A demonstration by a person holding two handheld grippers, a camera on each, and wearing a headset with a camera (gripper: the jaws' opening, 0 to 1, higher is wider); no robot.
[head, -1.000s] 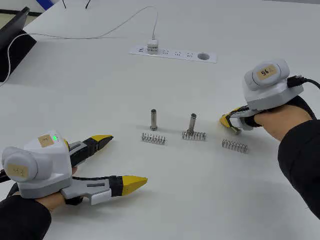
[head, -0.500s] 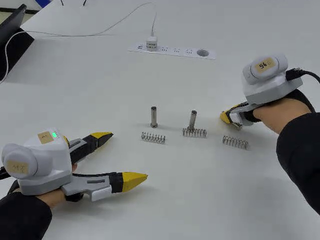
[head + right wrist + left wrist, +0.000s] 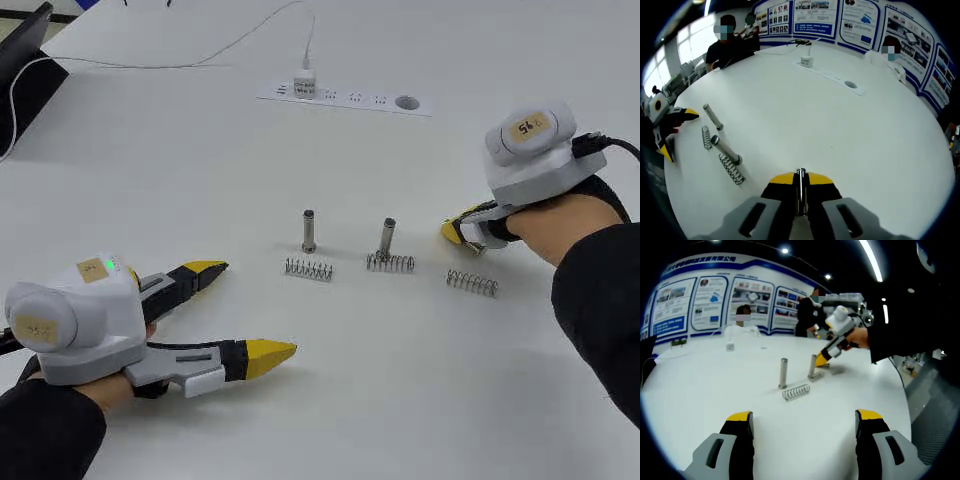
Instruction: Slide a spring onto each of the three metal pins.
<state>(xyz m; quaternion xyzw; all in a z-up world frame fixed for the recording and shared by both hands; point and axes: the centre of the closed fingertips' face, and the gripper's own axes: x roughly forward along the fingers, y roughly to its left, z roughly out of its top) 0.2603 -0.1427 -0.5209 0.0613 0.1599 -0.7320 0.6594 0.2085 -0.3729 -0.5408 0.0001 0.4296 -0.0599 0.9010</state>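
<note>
While the left gripper (image 3: 238, 310) sits in the lower left of the head view with its yellow-tipped jaws spread wide and nothing between them, the right gripper (image 3: 456, 235) at the right of the frame has its jaws pressed together on a thin held pin (image 3: 800, 192). The right gripper view shows that pin standing between the yellow tips at bottom centre.

Two more pins stand upright on the white table (image 3: 200, 160) near the middle of the head view, the left pin (image 3: 309, 231) and the middle pin (image 3: 387, 238), well apart from each other. Three springs lie flat in a row just below them, each beside a pin rather than around one. The left spring (image 3: 307, 268) is just below the left pin. The middle spring (image 3: 390, 263) is right at the foot of the middle pin, though whether they touch is unclear. The right spring (image 3: 471, 283) lies below the right gripper's tip, apart from it.

At top centre lies a power strip (image 3: 370, 101) with a white plug (image 3: 305, 86) in it, whose cable runs toward the upper left.
</note>
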